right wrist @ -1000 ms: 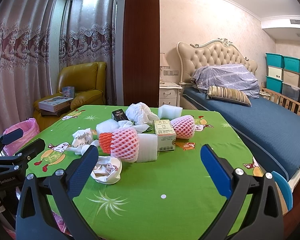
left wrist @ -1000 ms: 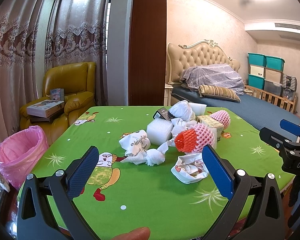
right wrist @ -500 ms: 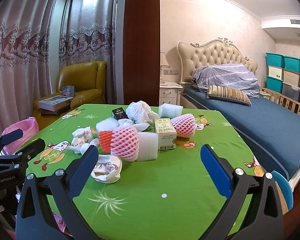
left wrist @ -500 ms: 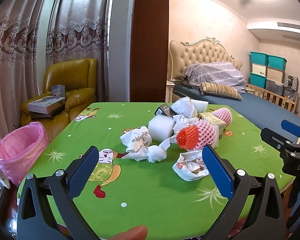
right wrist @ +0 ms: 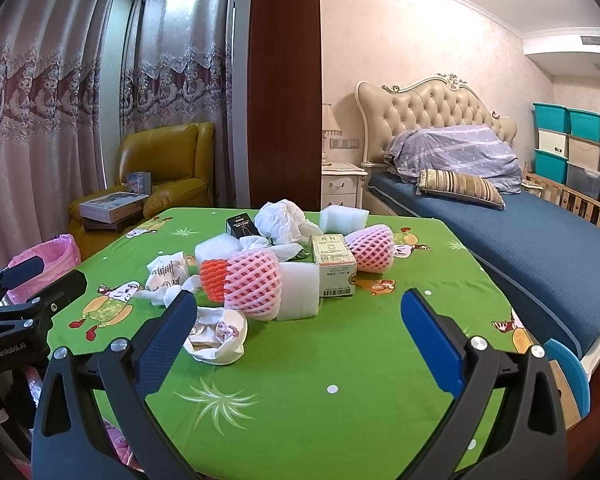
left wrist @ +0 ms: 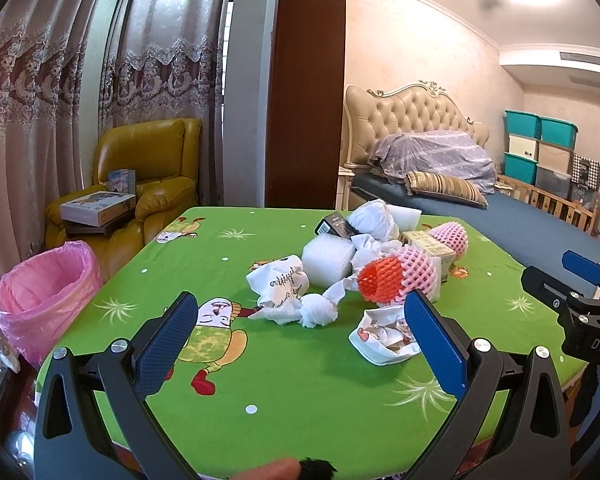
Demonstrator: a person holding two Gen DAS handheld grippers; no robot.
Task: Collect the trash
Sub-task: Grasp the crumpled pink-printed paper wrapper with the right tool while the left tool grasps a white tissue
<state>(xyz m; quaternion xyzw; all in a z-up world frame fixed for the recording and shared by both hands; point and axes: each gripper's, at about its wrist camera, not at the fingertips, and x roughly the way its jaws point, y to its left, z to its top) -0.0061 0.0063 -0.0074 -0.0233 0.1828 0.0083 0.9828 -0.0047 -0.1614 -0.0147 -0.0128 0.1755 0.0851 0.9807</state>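
I have both tongs spread wide and empty, the left gripper (left wrist: 300, 324) and right gripper (right wrist: 300, 320) hovering over the near edge of the green tablecloth (right wrist: 340, 360). The trash pile (right wrist: 284, 256) lies ahead of both; its pink foam net sleeve (right wrist: 248, 280) lies on its side, long axis across my view, orange end pointing left. A crumpled wrapper (left wrist: 384, 338) sits just beyond the left tong's right finger. The pink-lined bin (left wrist: 46, 288) stands off the table, far left. Beyond are a bed (right wrist: 520, 248) and yellow armchair (left wrist: 148, 176)

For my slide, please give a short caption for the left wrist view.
Open left gripper faces a trash pile on the green table, pink-lined bin alongside.
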